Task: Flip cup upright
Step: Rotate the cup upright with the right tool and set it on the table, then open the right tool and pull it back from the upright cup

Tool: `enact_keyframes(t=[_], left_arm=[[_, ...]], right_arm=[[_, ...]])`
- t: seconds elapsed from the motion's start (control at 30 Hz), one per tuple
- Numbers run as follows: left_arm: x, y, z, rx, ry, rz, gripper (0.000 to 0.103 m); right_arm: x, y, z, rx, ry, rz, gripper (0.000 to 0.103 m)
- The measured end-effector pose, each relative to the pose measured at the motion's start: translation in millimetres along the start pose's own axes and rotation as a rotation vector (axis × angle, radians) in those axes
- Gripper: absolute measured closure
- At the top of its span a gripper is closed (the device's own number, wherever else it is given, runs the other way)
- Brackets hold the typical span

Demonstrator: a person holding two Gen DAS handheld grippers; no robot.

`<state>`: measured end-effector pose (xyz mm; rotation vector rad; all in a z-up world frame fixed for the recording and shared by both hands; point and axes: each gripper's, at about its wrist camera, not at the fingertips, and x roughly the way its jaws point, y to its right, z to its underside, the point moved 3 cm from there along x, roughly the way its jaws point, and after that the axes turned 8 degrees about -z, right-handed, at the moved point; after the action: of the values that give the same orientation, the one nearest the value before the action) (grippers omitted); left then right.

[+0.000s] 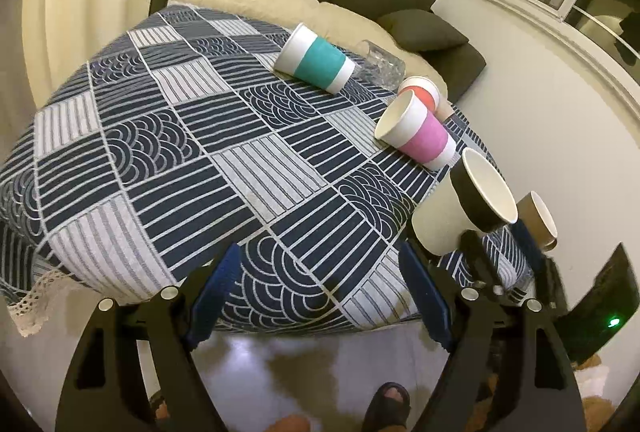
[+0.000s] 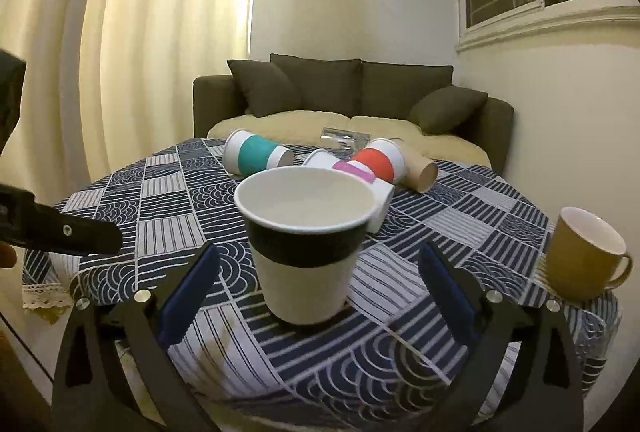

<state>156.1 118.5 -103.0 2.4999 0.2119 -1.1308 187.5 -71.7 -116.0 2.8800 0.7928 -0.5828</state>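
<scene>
A black-banded white paper cup [image 2: 306, 244] stands upright on the patterned tablecloth [image 2: 460, 216], between the open jaws of my right gripper [image 2: 320, 284], which do not touch it. It also shows in the left wrist view [image 1: 464, 204], with the right gripper's fingers [image 1: 476, 252] beside it. My left gripper [image 1: 320, 272] is open and empty over the table's near edge. Teal [image 2: 258, 154], pink [image 1: 420, 134] and red [image 2: 378, 160] banded cups lie on their sides.
A brown paper cup [image 2: 420, 168] and a clear glass [image 2: 344, 138] lie at the table's far side. A tan mug [image 2: 584, 254] stands upright at the right edge. A dark sofa [image 2: 352, 92] is behind the table. The person's sandalled foot [image 1: 390, 404] is below.
</scene>
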Motion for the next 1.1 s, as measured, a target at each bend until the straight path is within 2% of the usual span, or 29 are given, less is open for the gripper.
enact_keyframes(t=[0.2,0.3,0.4,0.5,0.67,0.83,0.87,1.03,1.1], left_arm=[[-17.8,3.9,7.1,0.028,0.036,-0.030,0.021],[-25.7,4.8,10.2,0.023,0.046,-0.022,0.020],[-31.8,9.2,13.6,0.046,0.071,-0.057,0.018],[-38.1,14.7,18.1,0.084,0.110,-0.106,0.012],[-46.5,25.4,29.3,0.131,0.120,-0.105,0.011],[-69.9,35.7,45.1,0.167,0.167,-0.069,0.011],[-73.8,38.4,48.2,0.179,0.173,-0.069,0.007],[-97.1,57.4,68.3,0.296,0.238,-0.104,0.007],[-104.1,62.2,74.7,0.320,0.247,-0.094,0.007]], right_arm=[[-35.0,16.7,-6.5,0.058,-0.003,-0.005,0.005],[-55.0,23.0,-11.6,0.093,0.006,-0.019,0.005],[-73.9,25.4,-18.0,0.114,0.006,-0.066,0.005],[-92.0,20.8,-23.6,0.074,0.017,-0.090,0.005],[-120.0,17.4,-27.2,0.030,0.028,-0.135,0.005],[-139.2,20.4,-28.5,0.055,-0.017,-0.179,0.005],[-144.3,20.3,-30.4,0.054,-0.016,-0.190,0.005],[-167.5,15.0,-30.0,-0.007,-0.004,-0.210,0.005],[-173.4,15.5,-26.2,-0.011,-0.014,-0.216,0.005]])
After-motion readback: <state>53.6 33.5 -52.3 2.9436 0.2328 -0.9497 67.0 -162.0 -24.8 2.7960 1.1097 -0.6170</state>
